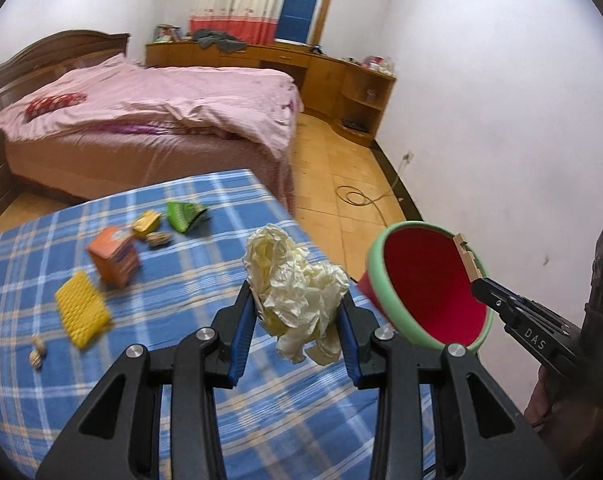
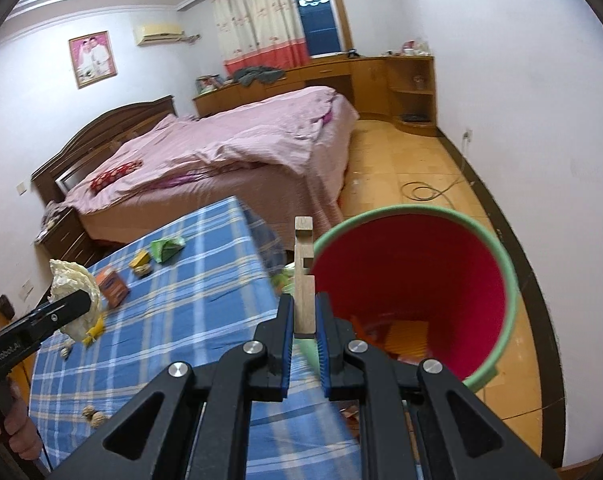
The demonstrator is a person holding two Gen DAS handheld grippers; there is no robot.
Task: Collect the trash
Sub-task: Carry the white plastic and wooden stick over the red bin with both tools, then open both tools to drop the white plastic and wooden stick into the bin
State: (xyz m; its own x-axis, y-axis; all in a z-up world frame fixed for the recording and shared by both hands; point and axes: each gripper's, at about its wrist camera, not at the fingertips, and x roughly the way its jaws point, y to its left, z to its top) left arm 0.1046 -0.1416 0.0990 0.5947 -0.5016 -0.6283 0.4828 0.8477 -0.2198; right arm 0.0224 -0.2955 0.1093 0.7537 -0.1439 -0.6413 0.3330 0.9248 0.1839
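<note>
My left gripper [image 1: 297,320] is shut on a crumpled cream paper ball [image 1: 297,280] and holds it above the blue plaid table [image 1: 173,312]; the ball also shows in the right wrist view [image 2: 75,300]. My right gripper [image 2: 304,320] is shut on a wooden handle [image 2: 303,276] fixed to a red bin with a green rim [image 2: 413,292], held tilted off the table's right edge. The bin [image 1: 429,288] is just right of the paper ball. On the table lie an orange box [image 1: 115,256], a yellow sponge [image 1: 83,310], a green wrapper [image 1: 183,216], a yellow wrapper [image 1: 145,222] and nutshells [image 1: 37,354].
A bed with a pink cover [image 1: 153,116] stands behind the table. Wooden cabinets [image 1: 341,80] line the far wall. A cable [image 1: 361,196] lies coiled on the tiled floor to the right. Some scraps lie inside the bin [image 2: 405,336].
</note>
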